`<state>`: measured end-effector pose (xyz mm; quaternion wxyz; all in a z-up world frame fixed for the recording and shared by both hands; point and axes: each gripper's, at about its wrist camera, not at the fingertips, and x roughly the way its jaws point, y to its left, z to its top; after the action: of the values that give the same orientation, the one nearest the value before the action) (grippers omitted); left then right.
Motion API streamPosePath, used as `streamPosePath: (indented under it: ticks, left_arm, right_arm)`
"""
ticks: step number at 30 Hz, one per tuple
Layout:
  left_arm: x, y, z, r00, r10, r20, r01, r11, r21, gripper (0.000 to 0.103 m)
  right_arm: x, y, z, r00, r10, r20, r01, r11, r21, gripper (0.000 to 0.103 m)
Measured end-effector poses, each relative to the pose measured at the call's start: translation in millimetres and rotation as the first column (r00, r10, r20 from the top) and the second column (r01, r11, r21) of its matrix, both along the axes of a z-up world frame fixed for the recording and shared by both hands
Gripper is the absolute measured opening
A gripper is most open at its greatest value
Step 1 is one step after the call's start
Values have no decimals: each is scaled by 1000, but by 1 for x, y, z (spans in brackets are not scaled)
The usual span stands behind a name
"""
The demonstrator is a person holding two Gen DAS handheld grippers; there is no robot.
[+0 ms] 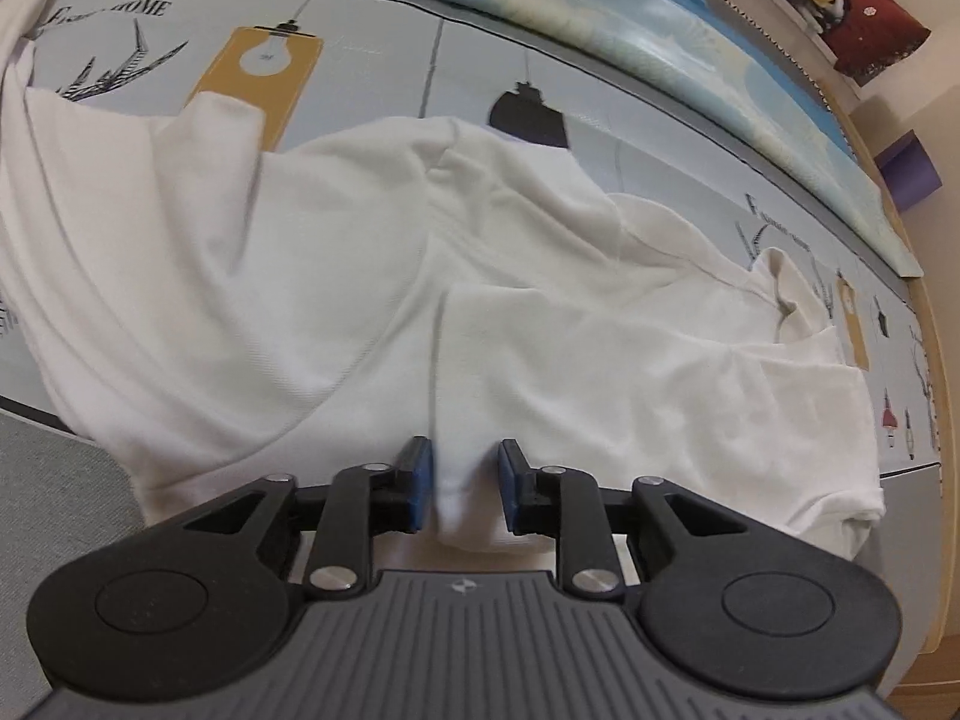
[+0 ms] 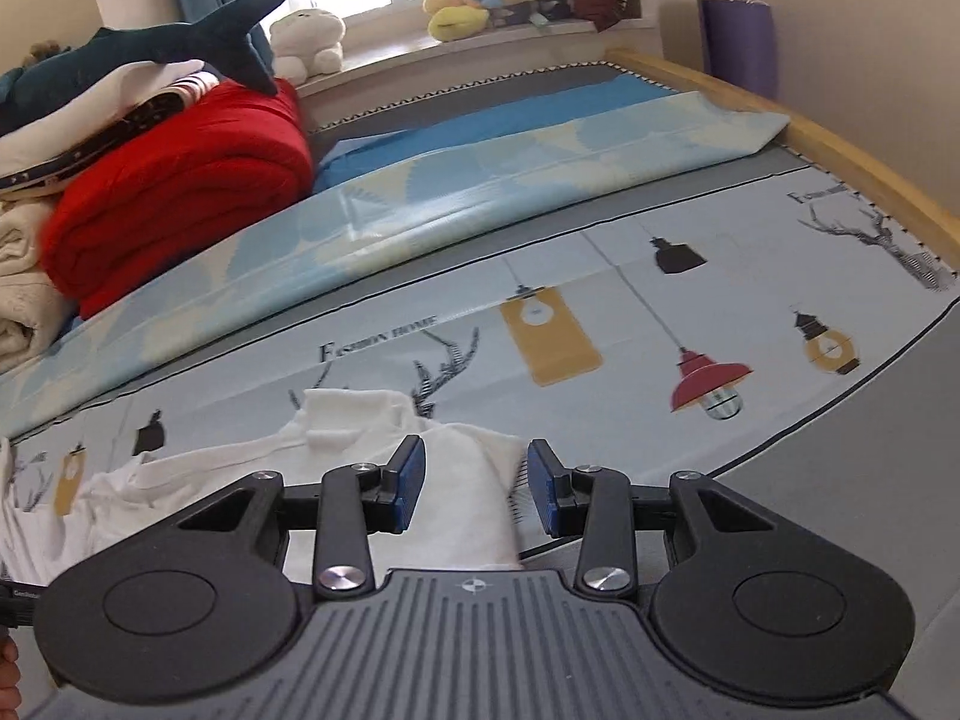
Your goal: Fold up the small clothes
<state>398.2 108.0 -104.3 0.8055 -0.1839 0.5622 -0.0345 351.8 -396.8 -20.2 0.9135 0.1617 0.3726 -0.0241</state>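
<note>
Currently the white garment [image 1: 360,276] lies spread over the printed bed sheet [image 1: 372,84], ahead of and beneath the left claw [image 1: 465,489]. A raised fold of its near edge stands between the left claw's blue pads [image 1: 420,486], which sit narrowly apart; whether they press the cloth cannot be told.

The right claw [image 2: 476,486] stands moderately wide. A strip of the garment [image 2: 462,480] lies between its pads, closer to the left-hand pad, with a visible gap at the right-hand pad, so no grip is judged there.

Risks from this state:
- Single-sided hold. If only the left claw carries cloth, a lift would probably drag the garment askew and crease the fold line.
- Layer slip. The pinched ridge looks bunched; closing on it may catch extra layers.
- Edge overrun. The right claw's strip ends near the sheet's printed border [image 2: 840,420]; pulling farther that way could shift the garment off the flat area.
</note>
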Motion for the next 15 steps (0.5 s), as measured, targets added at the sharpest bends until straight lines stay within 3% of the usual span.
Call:
streamPosePath:
  ticks: [1, 4, 8, 11, 13, 15]
  left_arm:
    - [-1, -2, 0, 1000, -9, -1, 9, 1000, -10, 26]
    - [-1, -7, 7, 998, -50, 30, 49, 998, 34, 3]
    - [-4, 12, 52, 990, 16, 141, -20, 1000, 22, 3]
    - [-14, 29, 86, 975, 70, 213, -97, 988, 119, 3]
    - [-18, 40, 83, 981, 98, 166, -126, 977, 172, 3]
    - [-17, 44, 67, 997, 56, 62, -65, 986, 152, 4]
  right_arm:
    - [7, 0, -2, 1000, -5, -4, 5, 1000, 4, 40]
    - [14, -2, -9, 1000, -4, -18, 4, 1000, 22, 40]
    - [20, -2, -19, 997, -13, -81, 16, 999, 30, 40]
    - [24, -7, -31, 987, -48, -152, 58, 996, 65, 40]
    - [26, -10, -39, 979, -66, -191, 83, 993, 83, 40]
    - [28, -8, -47, 973, -59, -223, 82, 992, 98, 41]
